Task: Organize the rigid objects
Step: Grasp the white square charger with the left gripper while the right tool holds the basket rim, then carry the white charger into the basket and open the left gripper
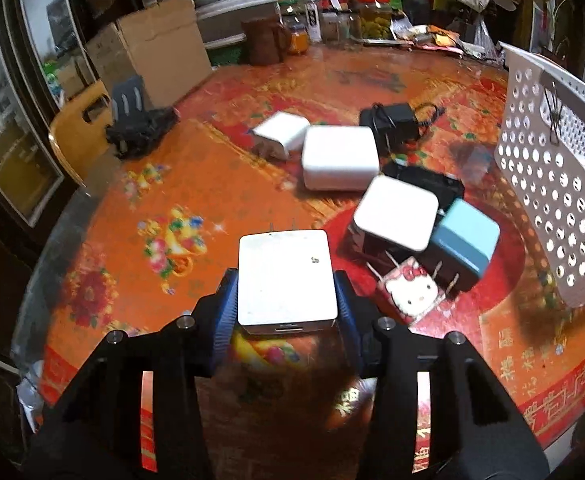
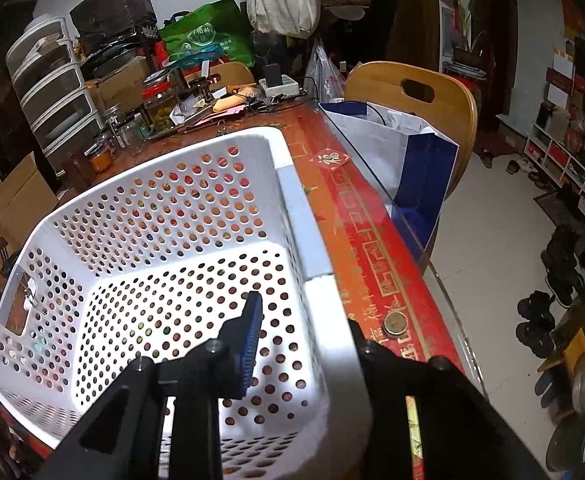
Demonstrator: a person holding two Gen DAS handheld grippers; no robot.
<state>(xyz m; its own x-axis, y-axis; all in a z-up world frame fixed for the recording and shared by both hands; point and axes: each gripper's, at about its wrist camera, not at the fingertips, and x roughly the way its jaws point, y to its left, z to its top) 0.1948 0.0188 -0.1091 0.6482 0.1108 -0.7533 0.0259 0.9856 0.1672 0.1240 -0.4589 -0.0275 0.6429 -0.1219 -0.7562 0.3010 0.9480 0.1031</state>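
Note:
My left gripper (image 1: 286, 284) is shut on a white charger block (image 1: 286, 276) and holds it above the red patterned table. Ahead lie more chargers: two white ones (image 1: 340, 158), another white one (image 1: 396, 212), a light blue one (image 1: 466, 240), a Hello Kitty one (image 1: 410, 292) and a black adapter with cord (image 1: 394, 122). The white perforated basket (image 1: 552, 184) stands at the right. In the right wrist view my right gripper (image 2: 304, 344) straddles the basket's near right wall (image 2: 324, 320), one finger (image 2: 250, 340) inside, the other outside. The basket holds nothing.
Jars, boxes and clutter line the table's far edge (image 1: 332, 28). A wooden chair (image 1: 78, 128) stands at the left, another with a blue-white bag (image 2: 412, 152) at the right. A coin (image 2: 395, 322) lies on the table near the basket.

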